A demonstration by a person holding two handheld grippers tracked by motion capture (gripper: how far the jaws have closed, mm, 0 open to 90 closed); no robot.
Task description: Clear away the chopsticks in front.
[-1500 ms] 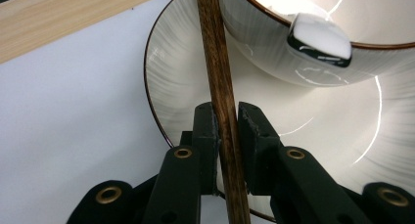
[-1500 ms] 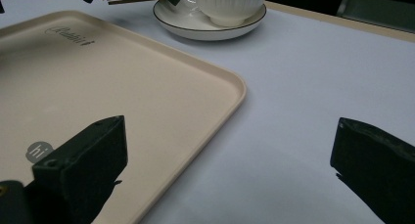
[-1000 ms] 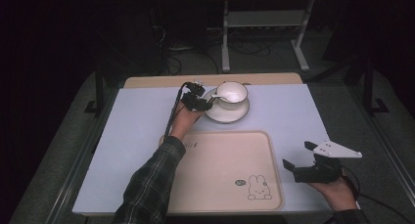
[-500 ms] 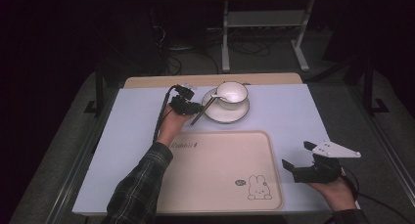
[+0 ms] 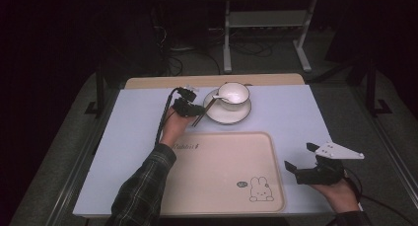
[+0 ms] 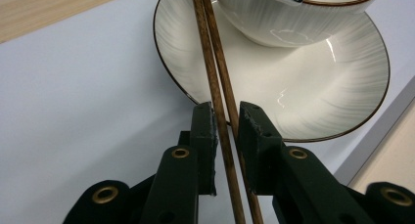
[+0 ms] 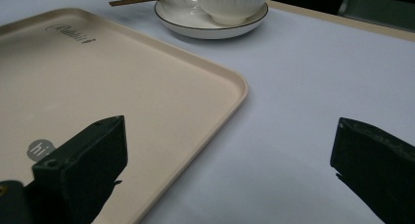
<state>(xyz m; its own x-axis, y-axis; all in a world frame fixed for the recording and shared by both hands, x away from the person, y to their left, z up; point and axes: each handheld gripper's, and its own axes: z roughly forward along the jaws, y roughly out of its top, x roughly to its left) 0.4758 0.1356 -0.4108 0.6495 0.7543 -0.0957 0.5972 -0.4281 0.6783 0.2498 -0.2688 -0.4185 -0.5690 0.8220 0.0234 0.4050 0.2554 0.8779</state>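
Left tongs (image 6: 226, 131): nearly closed around paired wooden chopsticks (image 6: 211, 53), which lean ahead onto the saucer (image 6: 313, 92). Lift level, gripping both sticks. Right tongs (image 7: 230, 170): wide open, empty, beside the tray (image 7: 122, 87).

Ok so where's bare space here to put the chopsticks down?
The beige tray is bare apart from its printed rabbit. Open tabletop lies right of the saucer. It is crowded at the saucer's left rim, where the left gripper grips the chopsticks.

We saw a white ribbed saucer (image 6: 313, 87) rimmed brown, brown chopsticks (image 6: 215, 82), a beige rabbit-printed tray (image 5: 222, 171), a pale blue surface (image 5: 138, 117)
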